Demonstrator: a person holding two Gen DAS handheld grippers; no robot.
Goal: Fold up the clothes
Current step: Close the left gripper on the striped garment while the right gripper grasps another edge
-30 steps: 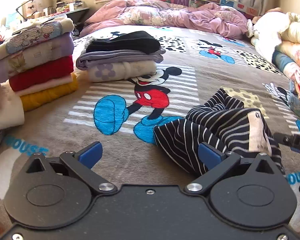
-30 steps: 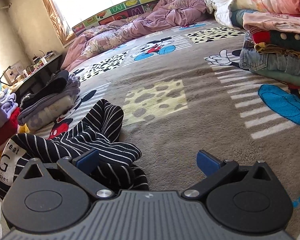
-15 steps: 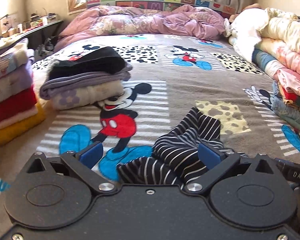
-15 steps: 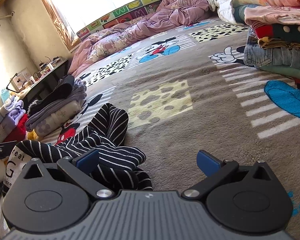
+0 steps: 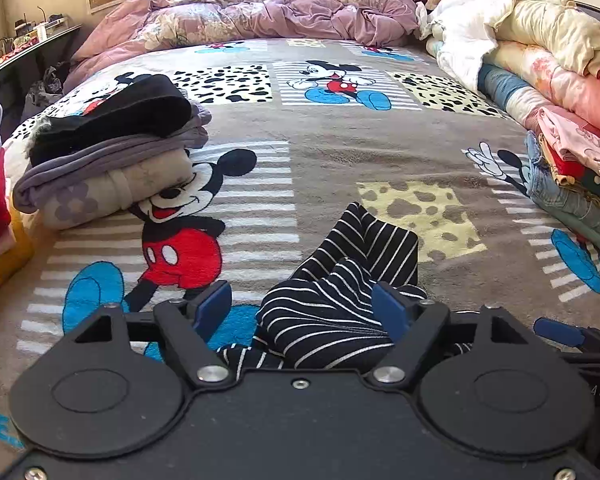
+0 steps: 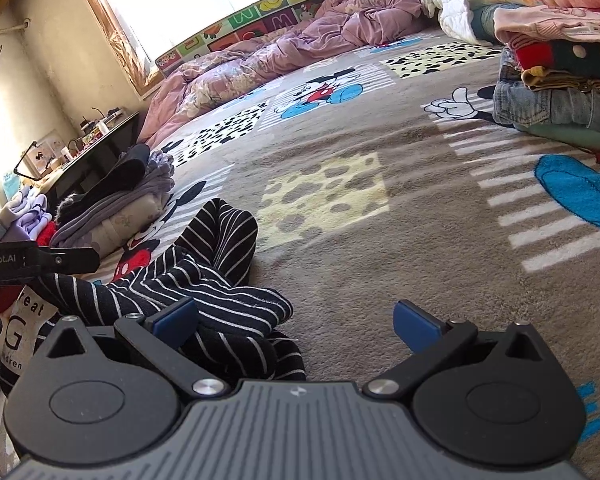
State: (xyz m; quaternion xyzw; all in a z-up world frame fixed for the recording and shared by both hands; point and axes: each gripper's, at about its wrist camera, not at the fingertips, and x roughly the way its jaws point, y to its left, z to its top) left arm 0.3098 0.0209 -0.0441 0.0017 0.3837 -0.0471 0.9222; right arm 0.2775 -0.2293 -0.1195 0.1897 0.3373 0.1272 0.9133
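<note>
One striped garment (image 5: 340,300) is lying crumpled near the bed's (image 5: 340,152) front edge.
The left gripper (image 5: 302,310) is closing, jaws still spread, with garment folds between its pads. The right gripper (image 6: 296,322) is standing spread wide, its left pad over the garment's edge, pinching nothing.

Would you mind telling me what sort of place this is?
Most likely a home bedroom: a cartoon-mouse blanket spread over a bed, a rumpled purple duvet at the far end, and a stack of folded clothes.
</note>
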